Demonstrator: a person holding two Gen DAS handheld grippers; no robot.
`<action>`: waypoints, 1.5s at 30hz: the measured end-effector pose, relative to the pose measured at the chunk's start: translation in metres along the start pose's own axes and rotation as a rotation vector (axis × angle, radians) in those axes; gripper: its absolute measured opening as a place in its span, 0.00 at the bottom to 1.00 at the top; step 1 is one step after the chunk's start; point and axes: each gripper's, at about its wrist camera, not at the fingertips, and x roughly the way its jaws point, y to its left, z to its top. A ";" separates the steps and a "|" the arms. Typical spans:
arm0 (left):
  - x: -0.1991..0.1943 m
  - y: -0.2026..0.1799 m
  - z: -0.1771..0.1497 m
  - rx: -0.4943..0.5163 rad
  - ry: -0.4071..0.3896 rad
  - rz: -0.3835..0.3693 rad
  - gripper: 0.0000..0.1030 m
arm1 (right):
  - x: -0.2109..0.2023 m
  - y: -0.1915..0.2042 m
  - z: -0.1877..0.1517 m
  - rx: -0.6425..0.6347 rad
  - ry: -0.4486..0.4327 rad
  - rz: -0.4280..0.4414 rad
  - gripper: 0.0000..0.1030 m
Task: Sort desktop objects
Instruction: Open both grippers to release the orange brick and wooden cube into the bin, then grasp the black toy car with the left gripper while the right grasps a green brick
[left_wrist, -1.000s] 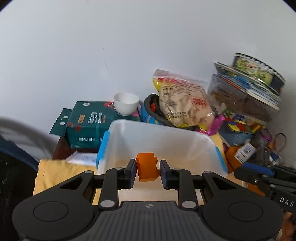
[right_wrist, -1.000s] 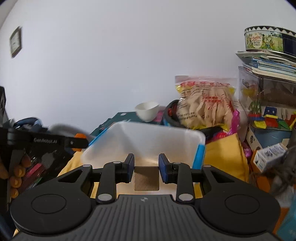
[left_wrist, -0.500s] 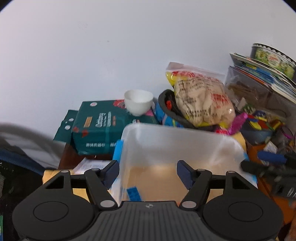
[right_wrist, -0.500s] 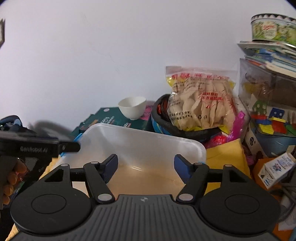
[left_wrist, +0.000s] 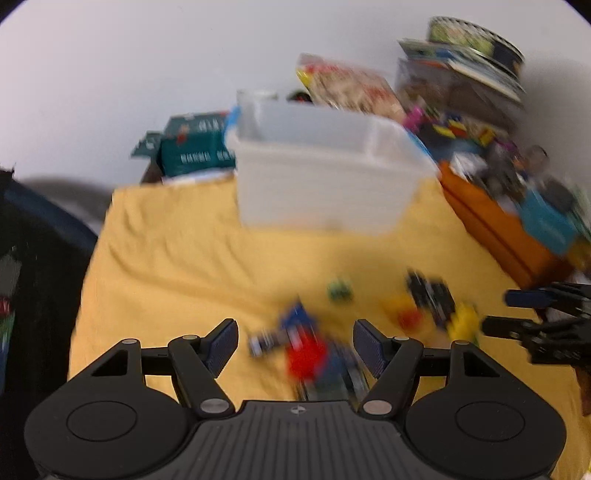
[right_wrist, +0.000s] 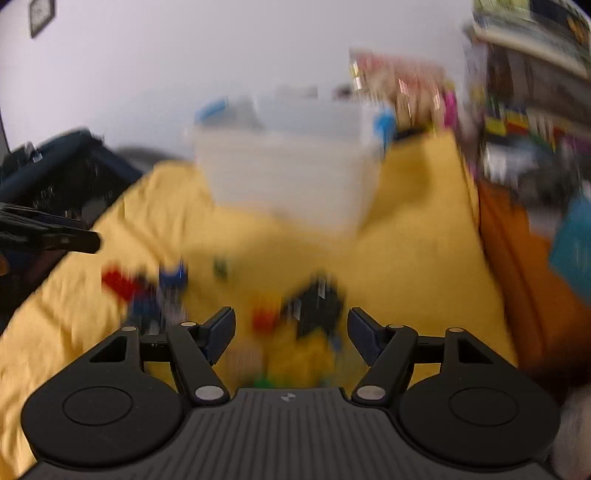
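You are working over a wide yellow cloth that is covering the table. Toward the wall, a big see-through white plastic bin with blue handles is standing on that cloth. It is too blurry to tell what is lying inside it.

Small plastic toy bricks are lying in two loose heaps on the cloth, well in front of the bin. Your left gripper is hanging just above the red and blue bricks, and they are showing in the gap between its jaws. Your right gripper is hanging just above a black piece and a small red brick, with yellow ones beside them. A tiny green brick is lying alone, a little nearer the bin.

The left gripper's jaws are standing spread wide, and they are not pinching anything. The right gripper's jaws are also apart but closing a little, with the black piece and the small red brick in the gap. No pad is pressing on a brick.
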 end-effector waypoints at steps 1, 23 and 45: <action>-0.003 -0.003 -0.011 -0.009 0.010 0.000 0.70 | 0.001 0.001 -0.008 0.008 0.013 -0.003 0.65; 0.052 -0.067 -0.073 0.155 0.095 -0.083 0.71 | 0.039 0.010 -0.033 0.011 0.108 -0.032 0.37; 0.064 -0.056 -0.062 0.044 0.134 -0.155 0.68 | 0.020 0.003 -0.030 0.029 0.058 -0.011 0.33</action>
